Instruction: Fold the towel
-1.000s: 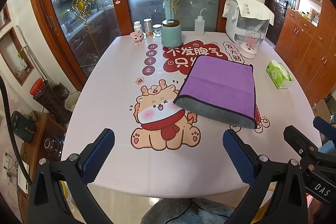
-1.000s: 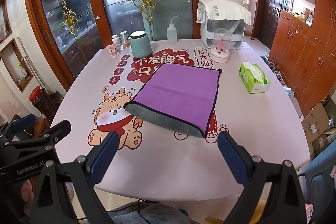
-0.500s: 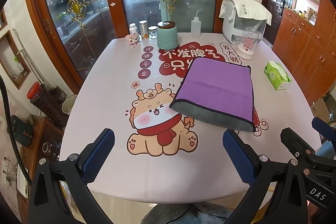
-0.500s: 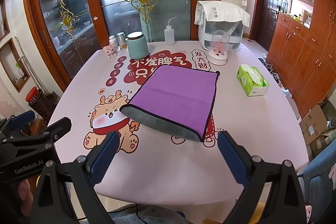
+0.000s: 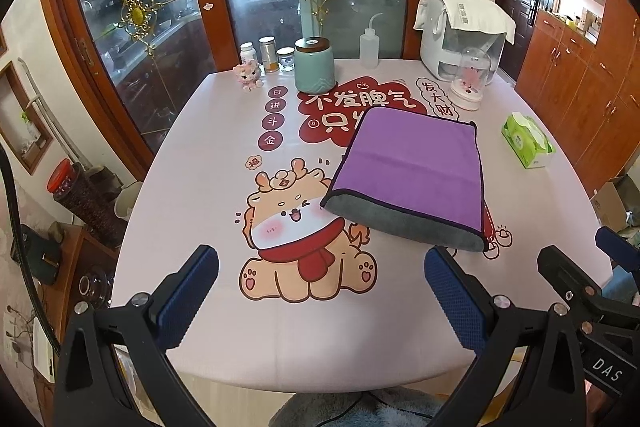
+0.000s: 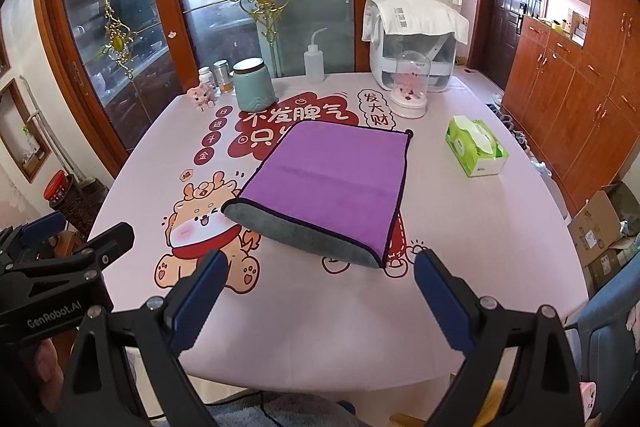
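Observation:
A purple towel (image 5: 412,167) with a grey underside lies folded flat on the pink printed table (image 5: 208,147); it also shows in the right wrist view (image 6: 332,179). Its grey fold faces me. My left gripper (image 5: 320,291) is open and empty, above the table's near edge, short of the towel. My right gripper (image 6: 320,291) is open and empty, also back from the towel's near fold. Each gripper's body shows at the edge of the other's view.
At the table's far edge stand a teal jar (image 5: 314,69), small bottles (image 5: 268,53), a squeeze bottle (image 5: 369,45), a white appliance (image 5: 460,39) and a glass dome (image 5: 472,75). A green tissue box (image 5: 528,141) sits at the right. Wooden cabinets line the right wall.
Both grippers have drawn back and up from the table, so the towel looks farther away. The towel has not moved. Both grippers stay open.

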